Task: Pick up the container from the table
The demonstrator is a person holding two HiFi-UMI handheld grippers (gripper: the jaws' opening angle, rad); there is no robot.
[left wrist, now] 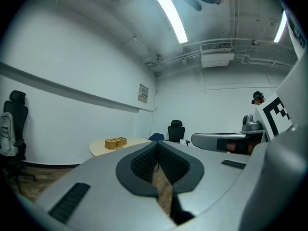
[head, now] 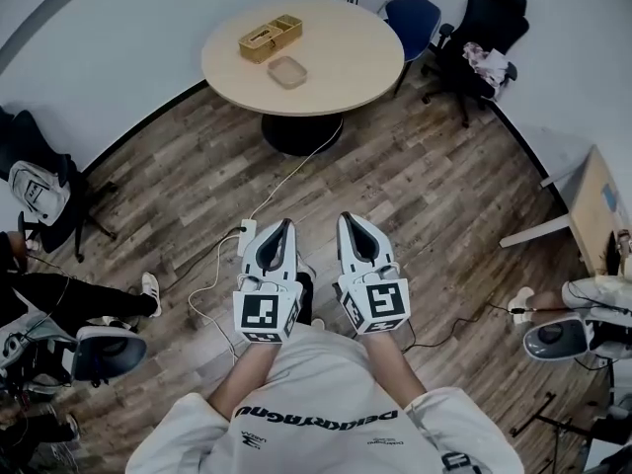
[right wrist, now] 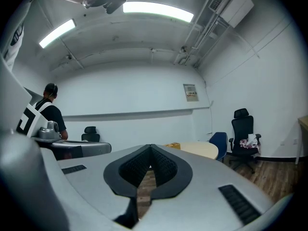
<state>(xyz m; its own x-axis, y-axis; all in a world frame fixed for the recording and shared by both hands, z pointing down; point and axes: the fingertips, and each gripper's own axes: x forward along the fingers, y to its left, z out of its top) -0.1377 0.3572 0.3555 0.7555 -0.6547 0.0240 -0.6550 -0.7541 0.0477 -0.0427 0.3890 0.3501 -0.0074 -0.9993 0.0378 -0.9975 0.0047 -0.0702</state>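
In the head view, your left gripper and right gripper are side by side just in front of your body, over the wooden floor and well short of the round table. Both point toward the table, and both pairs of jaws are pressed together with nothing in them. The shallow tan container sits near the table's near edge, left of centre. A golden box lies just beyond it, toward the far left edge; the two are close but apart. A white cable runs from under the table to a power strip beside your left gripper. A blue chair and a black chair stand past the table's right edge.

In the left gripper view, your left gripper has its tips meeting, with only floor showing through the hollow behind them. The table is well ahead on the left with the golden box on it; the tan container cannot be made out here. Your right gripper crosses the right side.

In the right gripper view, your right gripper also has its tips together and holds nothing. The table lies ahead on the right, with the golden box at its left edge. The blue chair and black chair stand beyond, and your left gripper shows at the left.
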